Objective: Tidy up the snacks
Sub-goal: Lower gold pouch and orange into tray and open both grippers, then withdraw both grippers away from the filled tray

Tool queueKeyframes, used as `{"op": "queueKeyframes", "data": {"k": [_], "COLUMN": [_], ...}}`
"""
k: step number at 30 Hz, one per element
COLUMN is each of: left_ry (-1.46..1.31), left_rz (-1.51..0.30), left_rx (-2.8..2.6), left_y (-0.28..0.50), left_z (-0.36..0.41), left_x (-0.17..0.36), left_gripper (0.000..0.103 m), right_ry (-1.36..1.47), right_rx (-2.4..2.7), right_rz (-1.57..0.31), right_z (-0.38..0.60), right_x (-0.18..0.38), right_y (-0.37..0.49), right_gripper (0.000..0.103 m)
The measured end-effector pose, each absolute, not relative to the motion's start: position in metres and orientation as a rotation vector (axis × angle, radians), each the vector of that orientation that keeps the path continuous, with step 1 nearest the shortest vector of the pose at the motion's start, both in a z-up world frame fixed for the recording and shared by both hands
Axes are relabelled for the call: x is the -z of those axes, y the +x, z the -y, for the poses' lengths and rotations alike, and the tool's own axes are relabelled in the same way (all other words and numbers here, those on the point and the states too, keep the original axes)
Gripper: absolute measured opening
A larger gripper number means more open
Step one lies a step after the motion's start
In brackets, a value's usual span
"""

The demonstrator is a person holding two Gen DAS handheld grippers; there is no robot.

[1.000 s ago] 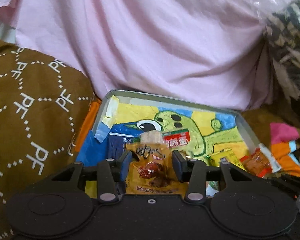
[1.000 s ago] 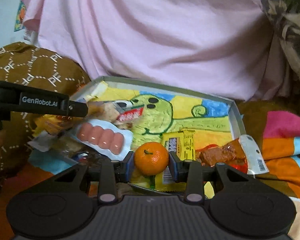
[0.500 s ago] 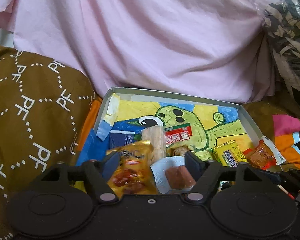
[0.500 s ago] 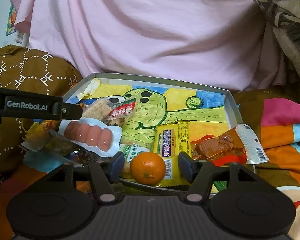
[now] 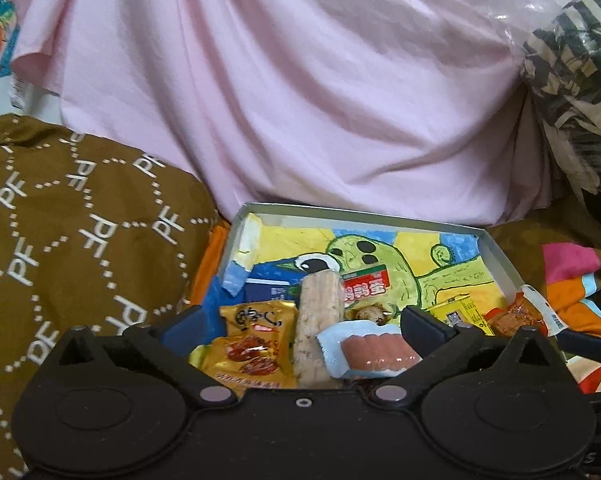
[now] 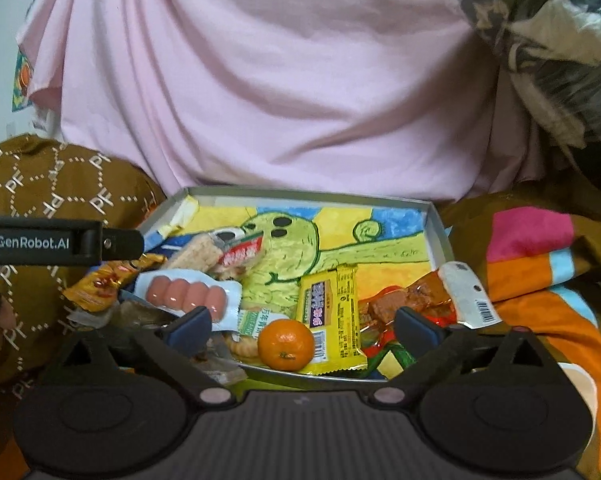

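A shallow grey tray point(image 6: 436, 224) with a green cartoon drawing holds the snacks; it also shows in the left wrist view point(image 5: 496, 248). My left gripper point(image 5: 306, 322) is open above a golden packet point(image 5: 256, 344), a rice bar point(image 5: 320, 320) and a sausage pack point(image 5: 376, 352) at the tray's front left. My right gripper point(image 6: 300, 326) is open around a mandarin point(image 6: 285, 344) that lies on the tray's front edge beside a yellow bar point(image 6: 332, 312). A red meat packet point(image 6: 420, 300) lies at the right rim.
A brown patterned cushion point(image 5: 72, 248) lies to the left, pink cloth point(image 5: 300, 80) rises behind the tray, and a colourful striped blanket point(image 6: 540, 264) lies to the right. The left gripper's body point(image 6: 40, 240) shows in the right wrist view.
Both grippers opened. The left one let go of the golden packet, the right one let go of the mandarin; both pulled back slightly from the tray.
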State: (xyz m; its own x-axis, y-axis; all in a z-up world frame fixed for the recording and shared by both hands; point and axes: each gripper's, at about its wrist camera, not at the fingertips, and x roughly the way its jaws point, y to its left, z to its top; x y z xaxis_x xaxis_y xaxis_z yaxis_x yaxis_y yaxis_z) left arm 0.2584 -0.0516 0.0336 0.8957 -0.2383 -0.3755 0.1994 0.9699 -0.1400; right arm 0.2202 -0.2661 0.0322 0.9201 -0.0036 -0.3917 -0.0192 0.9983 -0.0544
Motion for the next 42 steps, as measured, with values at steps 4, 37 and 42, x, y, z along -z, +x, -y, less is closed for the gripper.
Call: {"op": "queueKeyframes", "data": {"k": [4,37,42], "left_ry": [-0.081,-0.062,-0.085], "left_rz": [-0.385,-0.422,-0.435], "left_rx": [0.197,0.134,0.122], "left_y": [0.239,0.073,0.06], "left_z": [0.044,0.002,-0.006], "left_x": [-0.037,-0.016,-0.01], "left_gripper": [0.102,0.102,0.102], "right_ry": [-0.046,-0.037,-0.039], "right_rx": [-0.012,-0.003,-0.008], "right_rz": [-0.376,-0.354,-0.347], "right_z": [0.265,0.236,0.23], "right_x": [-0.04,-0.039,-0.041], "right_y": [0.203,0.048,0.033], "right_gripper": [0.103,0.103,0.103]}}
